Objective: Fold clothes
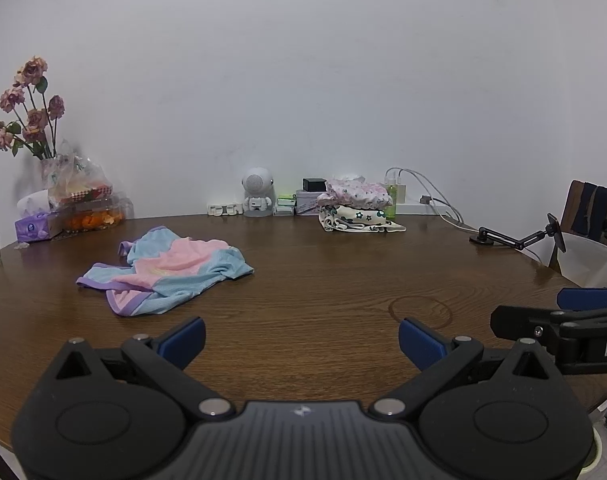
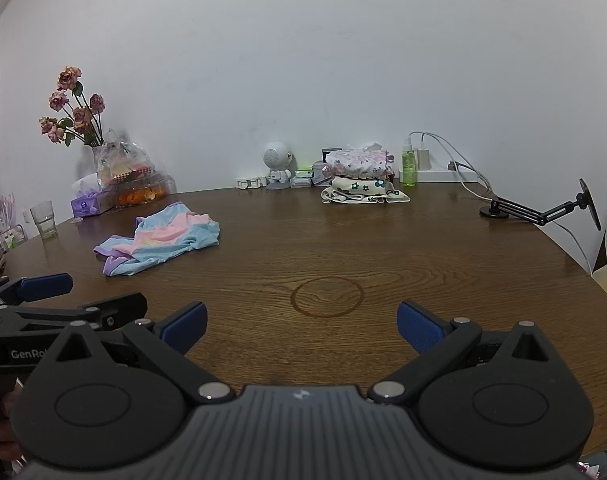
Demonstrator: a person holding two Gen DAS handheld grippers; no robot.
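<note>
Round dark wooden table (image 1: 343, 264) against a plain white wall (image 1: 303, 80); dim, even light

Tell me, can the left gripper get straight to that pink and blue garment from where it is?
Probably yes. The left gripper is open and empty, and only bare table lies between it and the crumpled pink and blue garment, ahead to its left. Nothing sits on the garment.

Right gripper (image 1: 583, 300) cut by frame edge; chair (image 1: 591, 208) partly cropped

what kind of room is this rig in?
Likely a home dining or living area: a round wooden table holds a vase of roses, a tissue box and folded clothes.
</note>
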